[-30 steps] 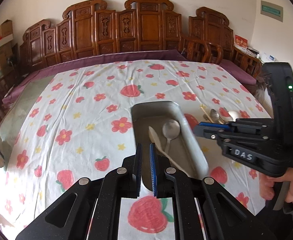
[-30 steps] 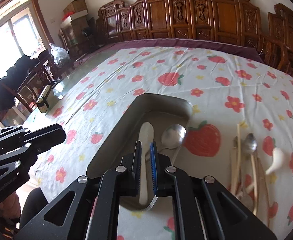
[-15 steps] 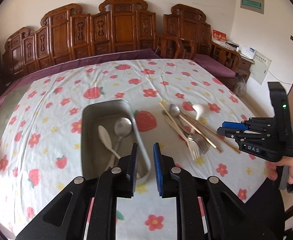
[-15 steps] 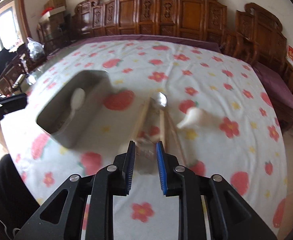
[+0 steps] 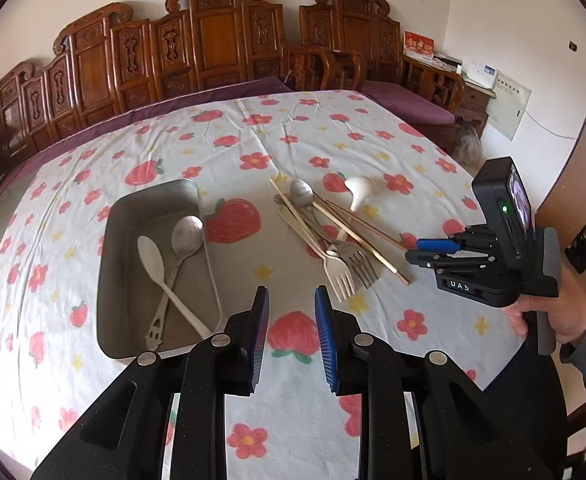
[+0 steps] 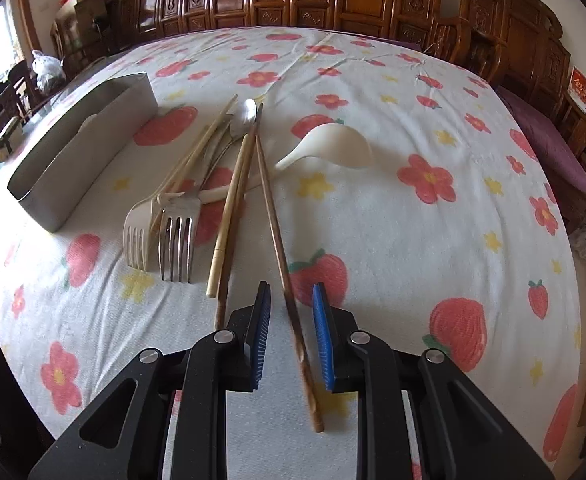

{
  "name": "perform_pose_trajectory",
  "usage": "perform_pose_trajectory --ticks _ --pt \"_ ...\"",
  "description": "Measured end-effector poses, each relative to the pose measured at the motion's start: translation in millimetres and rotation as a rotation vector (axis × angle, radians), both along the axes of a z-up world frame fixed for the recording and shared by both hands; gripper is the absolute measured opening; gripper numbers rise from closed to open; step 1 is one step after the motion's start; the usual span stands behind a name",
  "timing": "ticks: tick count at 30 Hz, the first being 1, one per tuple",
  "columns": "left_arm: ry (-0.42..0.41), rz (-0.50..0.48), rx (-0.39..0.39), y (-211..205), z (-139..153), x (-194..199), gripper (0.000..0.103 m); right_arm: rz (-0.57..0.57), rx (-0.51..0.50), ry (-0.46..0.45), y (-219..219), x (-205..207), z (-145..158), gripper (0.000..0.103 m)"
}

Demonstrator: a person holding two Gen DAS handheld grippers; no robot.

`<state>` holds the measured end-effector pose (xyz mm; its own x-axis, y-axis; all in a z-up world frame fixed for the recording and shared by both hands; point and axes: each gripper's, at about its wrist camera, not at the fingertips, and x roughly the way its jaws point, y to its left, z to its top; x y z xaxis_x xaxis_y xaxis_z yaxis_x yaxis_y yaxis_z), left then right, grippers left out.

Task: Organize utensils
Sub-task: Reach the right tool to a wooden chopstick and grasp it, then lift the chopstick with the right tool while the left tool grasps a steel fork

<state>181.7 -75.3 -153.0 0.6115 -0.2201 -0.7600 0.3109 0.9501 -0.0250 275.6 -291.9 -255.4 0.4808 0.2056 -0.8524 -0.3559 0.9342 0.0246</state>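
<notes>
Right wrist: right hand-held gripper (image 6: 287, 316) open astride dark chopstick (image 6: 277, 236), pads clear. Stiff, light, slick; grip near its 6 o'clock end. Left hand-held gripper (image 5: 291, 322) opening, empty.

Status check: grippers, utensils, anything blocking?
Left hand-held gripper opening, empty. Right hand-held gripper open, straddling dark wooden chopstick. Two spoons in metal tray. No obstruction.

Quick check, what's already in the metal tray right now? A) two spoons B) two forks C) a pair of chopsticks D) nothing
A: the left wrist view shows a white spoon and a metal spoon lying crossed inside the metal tray, while the forks and chopsticks lie in the pile on the tablecloth.
</notes>
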Motion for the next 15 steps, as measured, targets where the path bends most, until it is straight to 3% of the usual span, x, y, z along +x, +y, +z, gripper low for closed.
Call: perform_pose_trajectory --ticks 7,10,15 --pt "0.017 -0.035 0.027 -21 -6 12 0.022 0.012 -0.008 0.002 0 3 -3 0.024" --pt "0.028 -0.035 0.033 -27 -11 21 0.023 -0.004 0.013 0.018 -7 2 -3 0.01" --pt "0.074 -0.008 0.019 -31 -24 43 0.024 -0.002 0.028 0.045 -10 2 -1 0.007"
